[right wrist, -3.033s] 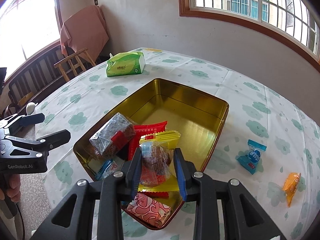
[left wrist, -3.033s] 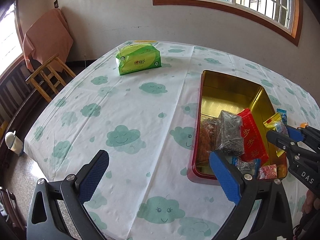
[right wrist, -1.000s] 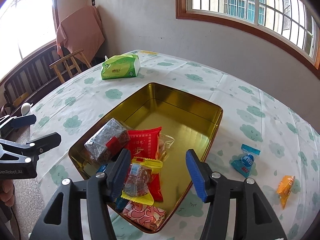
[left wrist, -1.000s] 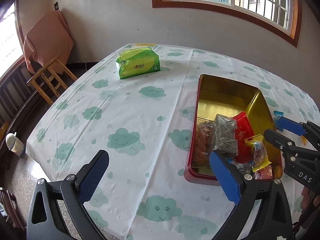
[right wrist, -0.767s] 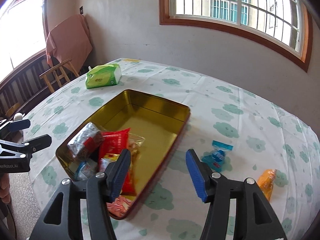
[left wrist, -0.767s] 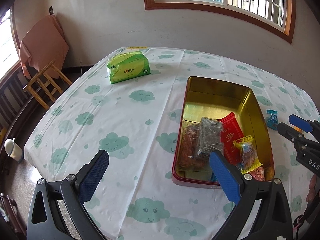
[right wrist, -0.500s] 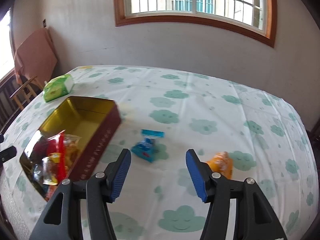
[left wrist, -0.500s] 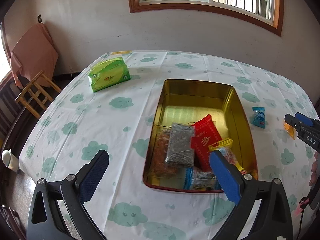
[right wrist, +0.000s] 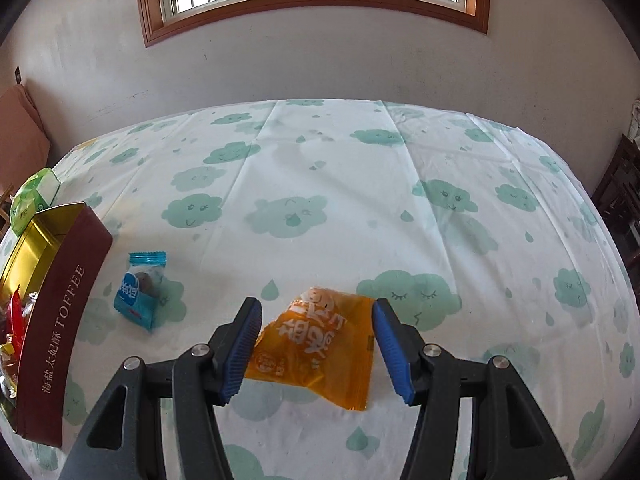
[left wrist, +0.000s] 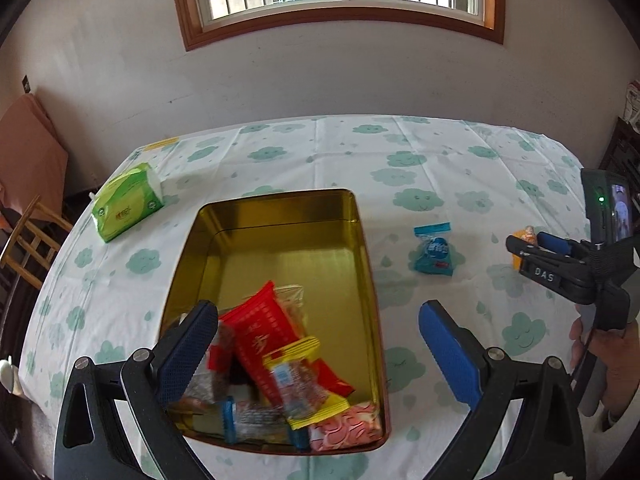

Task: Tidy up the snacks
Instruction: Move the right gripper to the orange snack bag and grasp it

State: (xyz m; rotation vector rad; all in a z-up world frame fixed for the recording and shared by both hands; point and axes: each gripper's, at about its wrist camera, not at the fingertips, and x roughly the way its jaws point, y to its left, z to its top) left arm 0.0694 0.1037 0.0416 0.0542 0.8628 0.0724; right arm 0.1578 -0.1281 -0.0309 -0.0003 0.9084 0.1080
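An orange snack packet (right wrist: 316,342) lies flat on the cloud-print tablecloth, between the open jaws of my right gripper (right wrist: 316,350); the blue pads stand a little clear of it on both sides. A blue snack packet (right wrist: 138,288) (left wrist: 434,250) lies between it and the gold tin (left wrist: 280,236) (right wrist: 60,288). The tin's near end holds several wrapped snacks, a red packet (left wrist: 264,332) on top. My left gripper (left wrist: 316,360) hovers open over the tin's near end, holding nothing. In the left wrist view the right gripper (left wrist: 528,246) sits at the far right over the orange packet.
A green tissue pack (left wrist: 126,206) lies at the table's far left. A wooden chair (left wrist: 28,240) with a pink cloth stands beyond the left edge. A person's hand (left wrist: 608,352) holds the right gripper's handle. A wall with a window runs behind the table.
My right gripper swung right from over the tin, past the blue packet, and came down around the orange packet. My left gripper moved right to sit over the tin.
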